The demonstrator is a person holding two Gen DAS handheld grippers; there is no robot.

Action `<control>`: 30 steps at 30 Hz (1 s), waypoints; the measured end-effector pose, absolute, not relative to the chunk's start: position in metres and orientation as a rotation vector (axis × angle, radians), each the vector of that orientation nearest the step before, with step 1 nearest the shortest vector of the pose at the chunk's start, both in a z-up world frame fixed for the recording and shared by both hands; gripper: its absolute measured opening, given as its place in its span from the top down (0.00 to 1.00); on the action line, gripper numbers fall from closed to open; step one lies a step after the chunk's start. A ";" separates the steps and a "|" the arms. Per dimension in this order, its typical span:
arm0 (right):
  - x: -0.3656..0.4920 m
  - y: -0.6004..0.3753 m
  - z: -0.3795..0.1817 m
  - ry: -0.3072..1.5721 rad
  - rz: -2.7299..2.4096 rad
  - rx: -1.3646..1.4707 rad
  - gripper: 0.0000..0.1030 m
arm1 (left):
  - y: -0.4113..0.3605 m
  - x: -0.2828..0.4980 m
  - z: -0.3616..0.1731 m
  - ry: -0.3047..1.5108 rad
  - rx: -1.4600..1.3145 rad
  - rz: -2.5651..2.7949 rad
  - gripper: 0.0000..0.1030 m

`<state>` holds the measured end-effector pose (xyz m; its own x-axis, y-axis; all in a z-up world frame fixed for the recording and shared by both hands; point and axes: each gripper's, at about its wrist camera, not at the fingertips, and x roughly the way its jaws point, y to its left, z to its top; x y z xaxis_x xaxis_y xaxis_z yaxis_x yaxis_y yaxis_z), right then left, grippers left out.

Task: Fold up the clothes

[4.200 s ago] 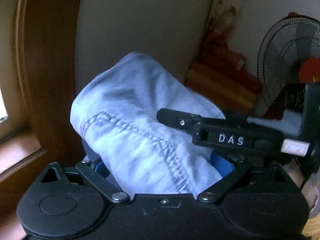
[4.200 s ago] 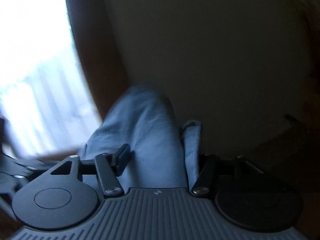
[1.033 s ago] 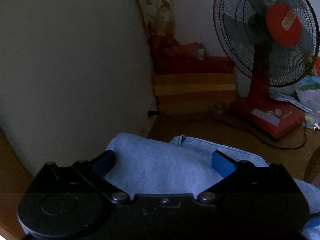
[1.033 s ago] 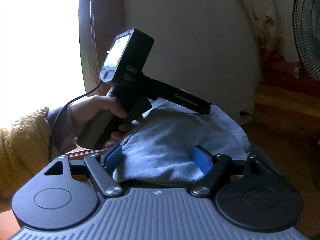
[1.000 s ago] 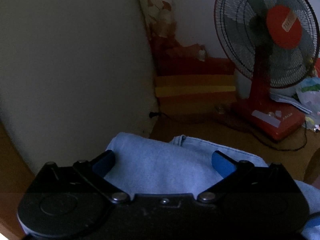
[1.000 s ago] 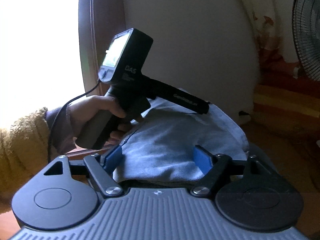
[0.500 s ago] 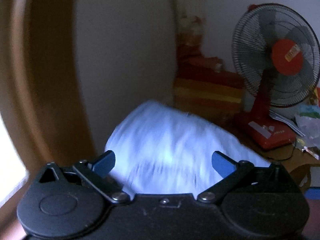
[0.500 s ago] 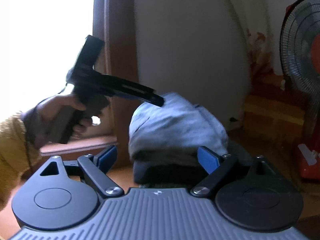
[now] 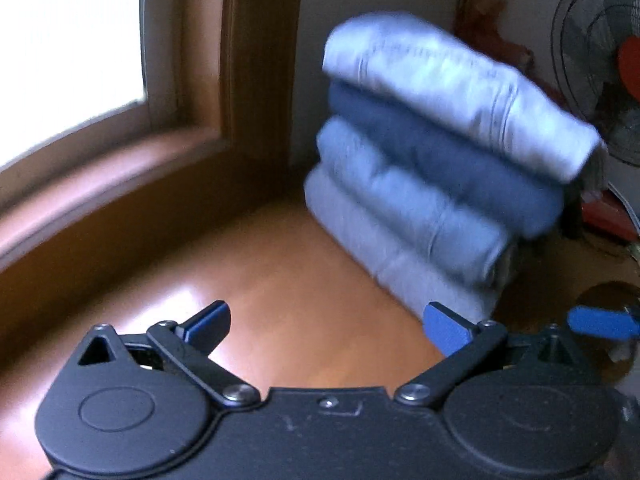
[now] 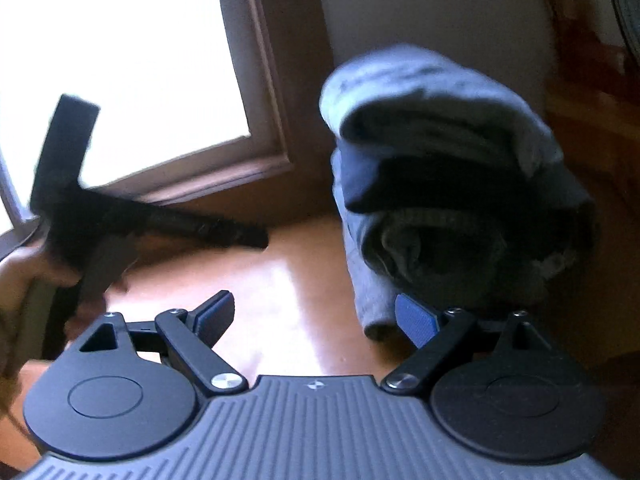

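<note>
A stack of several folded blue denim garments [image 9: 432,184] stands on the wooden surface [image 9: 300,272] in the corner by the wall. The palest piece [image 9: 452,92] lies on top. My left gripper [image 9: 328,320] is open and empty, short of the stack and to its left. My right gripper [image 10: 316,314] is open too, with bare wood between its blue pads. In the right wrist view the stack [image 10: 440,184] rises just beyond its right finger [image 10: 416,320]. That view also catches the left gripper [image 10: 252,239] side-on at left, held by a hand [image 10: 16,280].
A bright window [image 9: 68,60] with a brown wooden frame [image 9: 256,60] and sill fills the left. A pale wall panel stands behind the stack. A red standing fan [image 9: 600,80] and small clutter sit at the far right.
Both grippers have drawn back and lower from the denim that lay between their fingers. The left one swung left towards the window. The pale piece stays on top of the stack.
</note>
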<state>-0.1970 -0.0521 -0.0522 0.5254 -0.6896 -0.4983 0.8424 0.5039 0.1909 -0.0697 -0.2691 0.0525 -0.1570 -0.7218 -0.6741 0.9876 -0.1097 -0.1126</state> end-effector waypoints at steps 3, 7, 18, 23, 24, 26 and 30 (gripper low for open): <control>-0.182 -0.049 -0.056 0.409 -0.997 0.510 0.13 | -0.268 -0.051 0.039 0.761 0.530 -1.687 0.00; -0.164 -0.045 -0.063 0.423 -1.063 0.599 0.13 | -0.273 -0.031 0.034 0.785 0.545 -1.688 0.00; -0.096 -0.018 -0.075 0.553 -1.254 0.670 0.13 | -0.280 0.001 0.028 0.570 0.579 -1.806 0.00; -0.084 -0.003 -0.070 0.626 -1.268 0.635 0.13 | -0.282 -0.004 0.017 0.677 0.592 -1.792 0.00; -0.083 -0.002 -0.070 0.636 -1.270 0.635 0.13 | -0.280 -0.006 0.015 0.689 0.594 -1.803 0.00; -0.084 -0.001 -0.074 0.654 -1.274 0.638 0.13 | -0.278 -0.011 0.013 0.692 0.617 -1.824 0.00; -0.089 0.003 -0.075 0.648 -1.287 0.655 0.13 | -0.269 -0.024 0.014 0.666 0.664 -1.845 0.00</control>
<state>-0.0891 0.0032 -0.0753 0.1609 -0.6416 -0.7500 0.9845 0.1576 0.0764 -0.0243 -0.2690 0.0144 -0.3275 -0.6291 -0.7050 0.9343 -0.3267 -0.1425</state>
